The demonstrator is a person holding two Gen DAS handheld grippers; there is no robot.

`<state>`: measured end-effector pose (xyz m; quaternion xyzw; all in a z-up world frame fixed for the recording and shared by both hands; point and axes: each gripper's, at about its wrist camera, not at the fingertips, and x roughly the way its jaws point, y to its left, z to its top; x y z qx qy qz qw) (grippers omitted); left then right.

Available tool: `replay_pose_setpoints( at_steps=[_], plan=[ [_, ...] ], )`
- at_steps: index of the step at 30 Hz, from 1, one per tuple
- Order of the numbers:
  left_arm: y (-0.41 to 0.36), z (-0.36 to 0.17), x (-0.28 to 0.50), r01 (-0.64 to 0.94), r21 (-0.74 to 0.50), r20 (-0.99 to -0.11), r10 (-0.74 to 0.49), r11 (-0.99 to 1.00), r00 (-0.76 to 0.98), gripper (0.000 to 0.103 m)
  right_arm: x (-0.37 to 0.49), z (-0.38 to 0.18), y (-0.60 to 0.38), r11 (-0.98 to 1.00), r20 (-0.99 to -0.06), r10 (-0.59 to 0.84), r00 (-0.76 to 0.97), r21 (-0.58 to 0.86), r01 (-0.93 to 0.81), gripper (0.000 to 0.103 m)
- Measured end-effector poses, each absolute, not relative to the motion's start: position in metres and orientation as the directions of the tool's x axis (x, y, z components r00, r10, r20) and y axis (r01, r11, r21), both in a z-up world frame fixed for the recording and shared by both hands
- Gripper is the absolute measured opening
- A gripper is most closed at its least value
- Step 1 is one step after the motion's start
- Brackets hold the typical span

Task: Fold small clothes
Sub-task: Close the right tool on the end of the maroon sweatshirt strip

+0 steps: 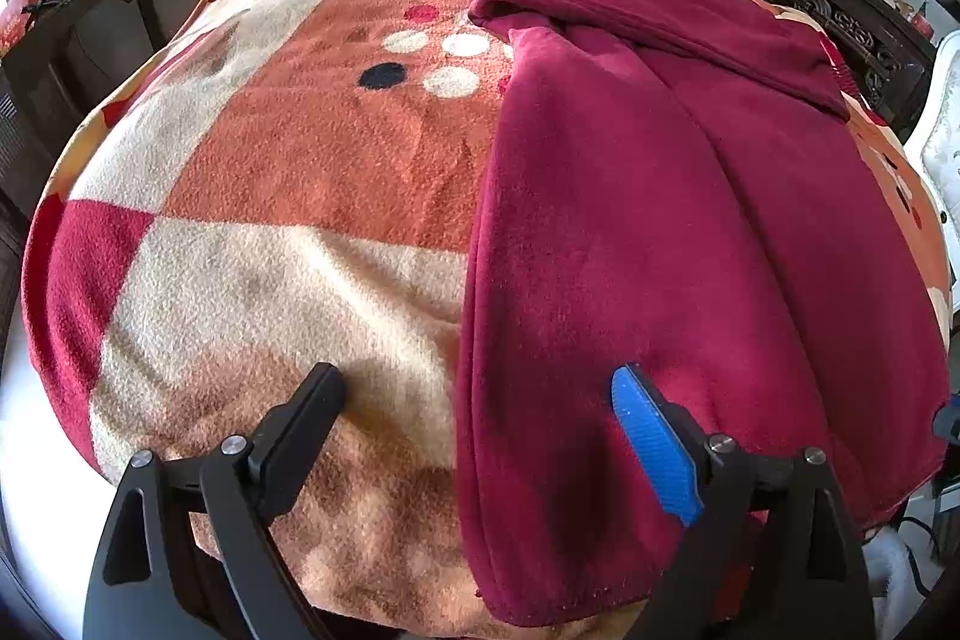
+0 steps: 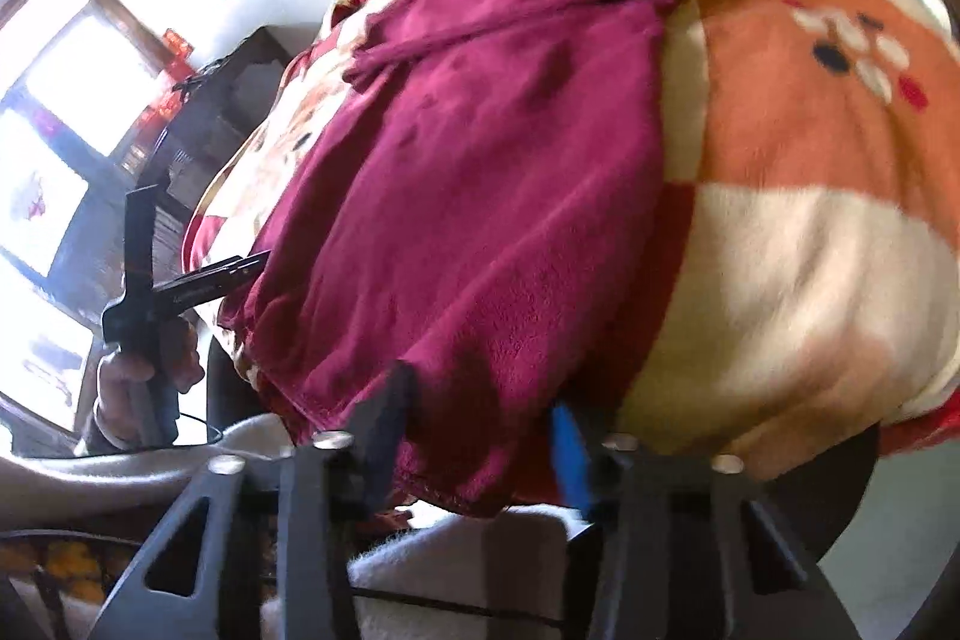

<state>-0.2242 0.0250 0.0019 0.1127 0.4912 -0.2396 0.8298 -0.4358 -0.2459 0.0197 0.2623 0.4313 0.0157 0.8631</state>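
Maroon garment lies on the blanket; left gripper spread wide, right gripper pinching its hem.

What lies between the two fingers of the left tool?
In the left wrist view, the left tool stands open over the bed; between its fingers lie the checked blanket and the left edge of the dark red garment.

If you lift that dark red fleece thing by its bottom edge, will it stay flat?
Probably not. The maroon fleece garment already drapes limply over the bed edge, so it should sag and fold. Its fuzzy pile likely clings to the patterned blanket rather than sliding. It looks light.
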Motion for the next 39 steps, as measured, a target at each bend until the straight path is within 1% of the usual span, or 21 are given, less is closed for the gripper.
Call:
replay_pose_setpoints(
  at_steps=[1,2,4,6,8,12,14,24,28,39],
  plan=[
    [0.025,0.002,-0.224,0.508,-0.049,-0.869,-0.287,0.86,0.403,0.091,-0.436,0.023,-0.247,0.863,-0.731,0.251,0.634,0.465,0.196,0.027],
    [0.025,0.002,-0.224,0.508,-0.048,-0.869,-0.287,0.86,0.404,0.091,-0.436,0.027,-0.248,0.865,-0.73,0.244,0.639,0.461,0.196,0.025],
    [0.025,0.002,-0.224,0.508,-0.049,-0.869,-0.287,0.86,0.403,0.092,-0.437,0.039,-0.246,0.887,-0.725,0.221,0.653,0.427,0.173,0.016],
    [0.025,0.002,-0.224,0.508,-0.049,-0.869,-0.288,0.86,0.404,0.092,-0.437,0.05,-0.243,0.904,-0.715,0.211,0.666,0.402,0.145,0.015],
    [0.025,0.002,-0.224,0.508,-0.048,-0.869,-0.287,0.86,0.404,0.092,-0.436,0.052,-0.244,0.899,-0.705,0.228,0.672,0.418,0.133,0.015],
    [0.025,0.002,-0.224,0.508,-0.049,-0.869,-0.288,0.86,0.403,0.092,-0.43,0.032,-0.248,0.862,-0.712,0.274,0.646,0.48,0.164,0.018],
    [0.026,0.002,-0.224,0.509,-0.051,-0.87,-0.288,0.859,0.4,0.092,-0.426,0.024,-0.244,0.857,-0.72,0.284,0.633,0.486,0.169,0.019],
    [0.035,0.001,-0.23,0.529,-0.066,-0.881,-0.299,0.846,0.368,0.095,-0.409,0.025,-0.226,0.925,-0.781,0.19,0.595,0.346,0.159,0.02],
    [0.035,0.001,-0.233,0.526,-0.064,-0.881,-0.296,0.848,0.37,0.096,-0.406,0.026,-0.224,0.931,-0.787,0.183,0.59,0.331,0.153,0.02],
    [0.034,0.0,-0.234,0.52,-0.057,-0.883,-0.286,0.852,0.371,0.097,-0.406,0.024,-0.227,0.925,-0.78,0.2,0.593,0.35,0.15,0.021]
  ],
)
